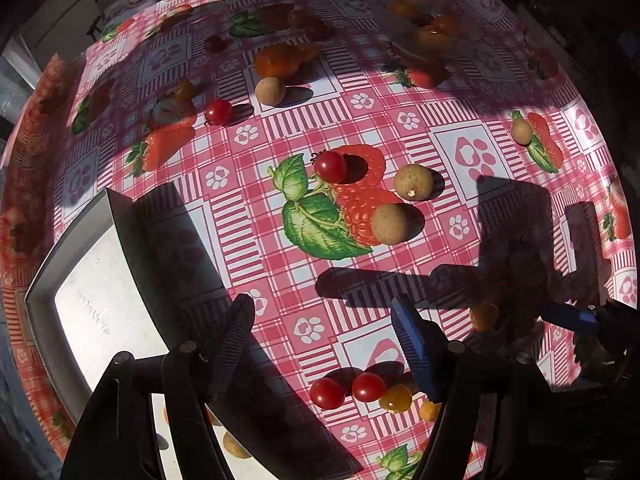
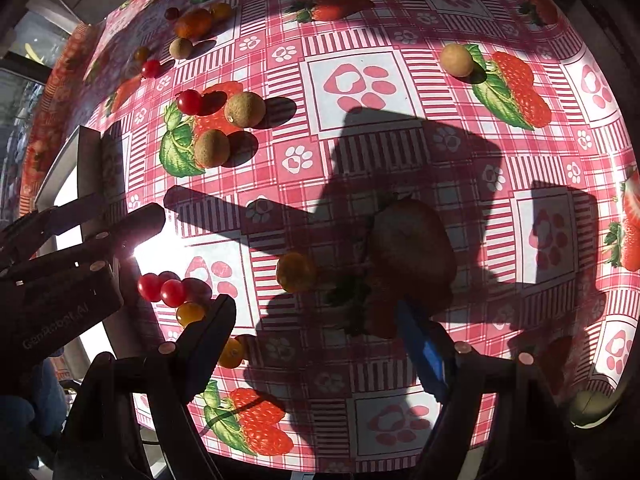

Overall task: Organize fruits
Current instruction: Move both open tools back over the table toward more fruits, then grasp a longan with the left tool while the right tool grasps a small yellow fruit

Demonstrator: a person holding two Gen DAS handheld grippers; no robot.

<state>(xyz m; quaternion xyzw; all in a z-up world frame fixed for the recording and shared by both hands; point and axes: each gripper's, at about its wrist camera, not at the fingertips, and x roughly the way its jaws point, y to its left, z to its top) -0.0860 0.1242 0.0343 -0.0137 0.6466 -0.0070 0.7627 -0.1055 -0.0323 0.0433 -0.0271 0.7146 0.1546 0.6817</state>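
Note:
Fruits lie scattered on a pink checked tablecloth [image 1: 400, 280]. Red cherry tomatoes [image 1: 330, 167] and tan longans [image 1: 390, 224] sit mid-table in the left wrist view. My left gripper [image 1: 324, 332] is open and empty above two red tomatoes [image 1: 346, 390] and a yellow one [image 1: 396, 398]. A grey tray [image 1: 80, 300] stands at the left with a longan [image 1: 236, 446] in it. My right gripper [image 2: 316, 340] is open and empty, hovering over a shaded orange tomato [image 2: 295, 272]. The left gripper [image 2: 100, 224] shows at the left of the right wrist view.
More tomatoes and longans [image 1: 270, 90] lie at the far side, partly shaded. A lone longan [image 2: 457, 60] rests far right. A bowl-like dish of fruit [image 1: 432, 36] sits at the back. The round table's edge curves close at the front and sides.

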